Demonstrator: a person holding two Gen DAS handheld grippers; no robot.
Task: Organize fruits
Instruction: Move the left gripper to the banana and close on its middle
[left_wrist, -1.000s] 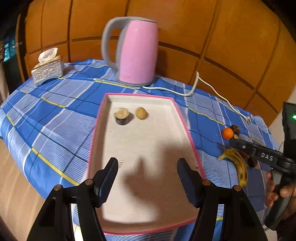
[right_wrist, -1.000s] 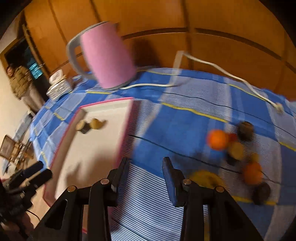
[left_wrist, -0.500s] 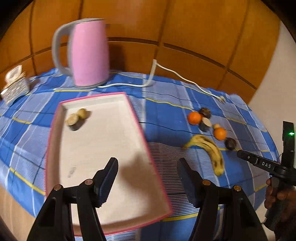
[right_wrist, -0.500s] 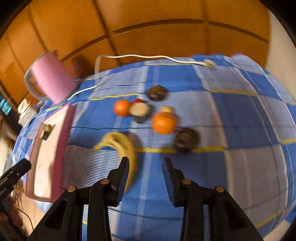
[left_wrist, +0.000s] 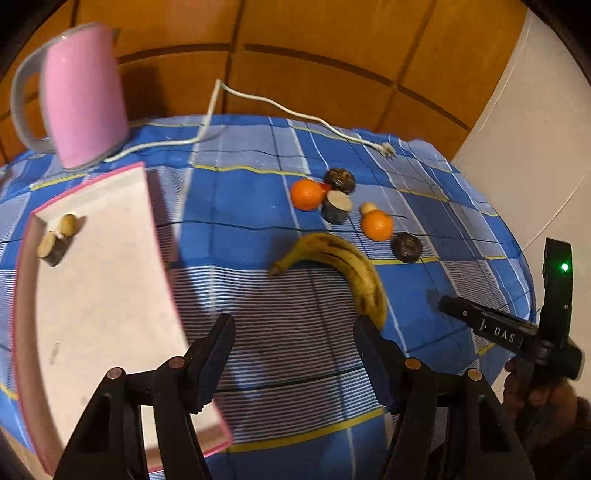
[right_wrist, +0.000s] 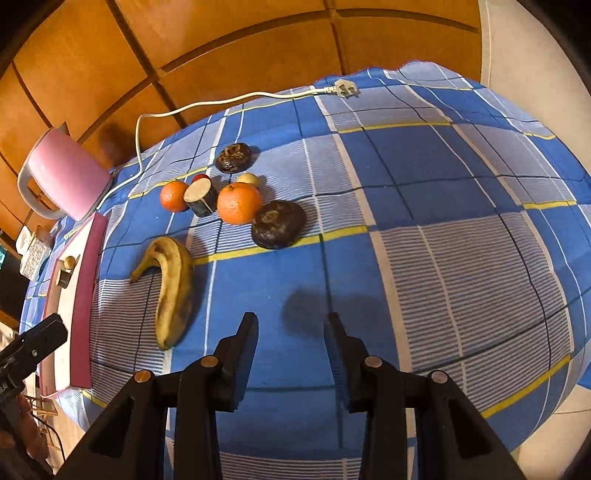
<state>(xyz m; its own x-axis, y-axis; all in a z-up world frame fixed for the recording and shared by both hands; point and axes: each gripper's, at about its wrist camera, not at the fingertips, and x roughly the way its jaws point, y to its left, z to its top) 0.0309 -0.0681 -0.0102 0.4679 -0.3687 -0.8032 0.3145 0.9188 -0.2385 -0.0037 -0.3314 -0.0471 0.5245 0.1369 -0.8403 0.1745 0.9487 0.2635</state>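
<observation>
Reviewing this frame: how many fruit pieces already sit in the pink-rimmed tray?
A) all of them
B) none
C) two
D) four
C: the left wrist view shows just two small pieces near the far end of the tray, while the banana and oranges lie on the tablecloth.

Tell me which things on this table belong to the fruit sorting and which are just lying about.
Job: banana, two oranges, dark round fruits, pink-rimmed tray.
Lying about: pink kettle, its white cord, tissue box.
</observation>
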